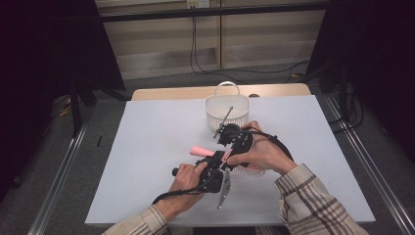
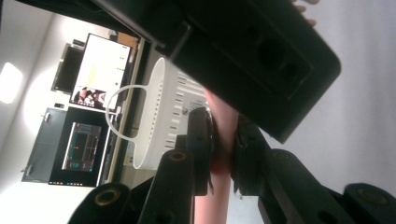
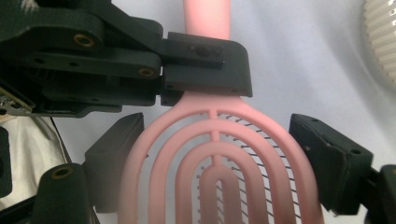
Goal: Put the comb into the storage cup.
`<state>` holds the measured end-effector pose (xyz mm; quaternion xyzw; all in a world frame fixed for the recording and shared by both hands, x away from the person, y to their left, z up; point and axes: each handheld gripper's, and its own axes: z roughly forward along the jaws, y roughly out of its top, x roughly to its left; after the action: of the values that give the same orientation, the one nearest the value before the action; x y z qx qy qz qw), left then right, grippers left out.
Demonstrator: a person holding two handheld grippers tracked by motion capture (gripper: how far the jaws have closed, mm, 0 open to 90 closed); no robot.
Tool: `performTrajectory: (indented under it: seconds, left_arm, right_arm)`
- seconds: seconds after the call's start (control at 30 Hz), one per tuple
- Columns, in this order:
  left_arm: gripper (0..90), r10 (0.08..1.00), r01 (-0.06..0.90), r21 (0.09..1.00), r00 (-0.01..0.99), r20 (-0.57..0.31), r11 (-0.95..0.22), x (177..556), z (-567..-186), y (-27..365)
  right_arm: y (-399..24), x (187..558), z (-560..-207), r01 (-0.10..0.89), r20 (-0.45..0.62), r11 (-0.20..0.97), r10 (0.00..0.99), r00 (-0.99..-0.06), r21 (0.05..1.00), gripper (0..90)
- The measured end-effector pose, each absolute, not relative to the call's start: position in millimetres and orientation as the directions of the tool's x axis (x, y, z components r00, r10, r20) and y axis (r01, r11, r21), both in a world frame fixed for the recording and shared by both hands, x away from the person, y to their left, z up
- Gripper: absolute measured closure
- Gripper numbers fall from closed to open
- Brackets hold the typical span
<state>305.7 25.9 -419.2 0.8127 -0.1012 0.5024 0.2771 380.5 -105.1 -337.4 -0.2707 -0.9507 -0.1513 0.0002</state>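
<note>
The pink brush (image 3: 219,163) sits near the middle of the table (image 1: 147,147), a little toward the near edge. The left gripper (image 2: 223,149) is squeezed shut on its handle. The right gripper (image 3: 219,154) has its jaws wide around the brush head, maybe touching. If both pull different ways, the brush could twist and slip out before reaching the white basket (image 1: 227,111).

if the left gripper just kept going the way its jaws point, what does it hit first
Probably the right gripper, which hangs right beyond the left gripper as it clamps the pink hairbrush by the handle. Past that stands the white basket. Depth is hard to judge.
</note>
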Motion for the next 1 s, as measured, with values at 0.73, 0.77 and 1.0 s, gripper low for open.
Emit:
performTrajectory:
  seconds: [0.73, 0.77, 1.0]
  left_arm:
    - [80.7, 0.135, -0.434, 0.367, 0.478, 0.868, -0.823, 311.5, -414.7, 33.2]
    - [80.7, 0.145, -0.429, 0.379, 0.485, 0.863, -0.820, 311.6, -415.0, 33.7]
    - [80.7, 0.151, -0.421, 0.375, 0.475, 0.867, -0.826, 314.0, -414.1, 36.4]
  right_arm:
    - [-115.2, 381.5, -332.5, 0.513, 0.106, 0.788, 0.510, -0.854, 0.341, 8.4]
    - [-116.1, 381.2, -331.7, 0.511, 0.104, 0.788, 0.509, -0.854, 0.343, 8.5]
    - [-122.1, 377.4, -326.5, 0.506, 0.090, 0.787, 0.510, -0.856, 0.354, 7.6]
